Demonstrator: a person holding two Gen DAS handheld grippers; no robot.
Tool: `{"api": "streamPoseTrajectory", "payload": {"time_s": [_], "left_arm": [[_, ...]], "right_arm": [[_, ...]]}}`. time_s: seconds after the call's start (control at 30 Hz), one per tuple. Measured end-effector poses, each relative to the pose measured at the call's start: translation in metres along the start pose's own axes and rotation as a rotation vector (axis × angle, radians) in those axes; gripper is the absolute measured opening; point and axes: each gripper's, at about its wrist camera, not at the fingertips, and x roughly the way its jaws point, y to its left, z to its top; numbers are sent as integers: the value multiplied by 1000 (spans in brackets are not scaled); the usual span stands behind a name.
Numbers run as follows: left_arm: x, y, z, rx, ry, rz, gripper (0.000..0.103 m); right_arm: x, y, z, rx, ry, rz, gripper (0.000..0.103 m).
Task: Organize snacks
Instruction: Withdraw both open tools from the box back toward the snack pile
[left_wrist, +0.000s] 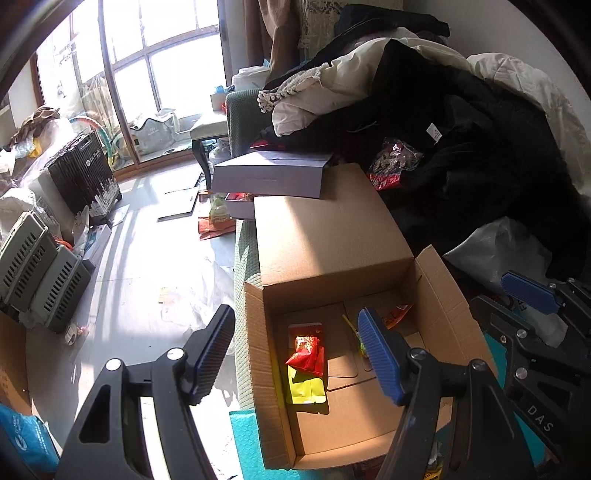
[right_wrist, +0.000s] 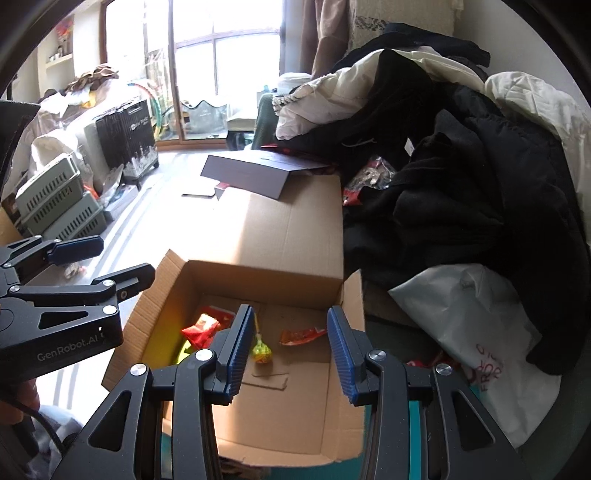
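Observation:
An open cardboard box (left_wrist: 436, 295) (right_wrist: 343, 295) sits below both grippers. On its floor lie a red snack packet (left_wrist: 306, 356) (right_wrist: 201, 326), a yellow-green packet (left_wrist: 308, 391) (right_wrist: 183, 350), an orange packet (left_wrist: 397, 314) (right_wrist: 301, 335) and a lollipop (right_wrist: 261, 352). My left gripper (left_wrist: 295, 354) (right_wrist: 107, 264) hovers above the box's left side, open, with nothing between its pads. My right gripper (right_wrist: 289, 354) (left_wrist: 495, 295) hangs over the box's middle, open too and holding nothing. In the left wrist view the lollipop is mostly hidden behind a finger.
A larger closed cardboard box (left_wrist: 325, 229) lies behind the open one, with a flat purple-grey box (left_wrist: 269, 173) on it. Piled clothes (left_wrist: 480, 147) and a white plastic bag (right_wrist: 472, 332) crowd the right. Crates (left_wrist: 37, 266) and a dark suitcase (left_wrist: 83, 170) stand on the floor at left.

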Motion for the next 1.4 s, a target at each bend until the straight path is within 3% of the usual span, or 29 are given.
{"api": "streamPoseTrajectory", "payload": {"time_s": [0.3,0.67,1.0,1.4], "left_arm": [[-74,0,1,15,-123,19,69],[-135,2,-18,-6,-171,-31,69],[-167,-2,-52,23,-178,-55,69],[-173,-6,-104,30,-122,-103,69]], "right_arm": [[-65,13,9,-30,-97,4,41],[-128,26,-2,-52,-171,8,41],[-161,37,-33,-46,-180,17,46],[-164,47,-86,-18,-109,57,47]]}}
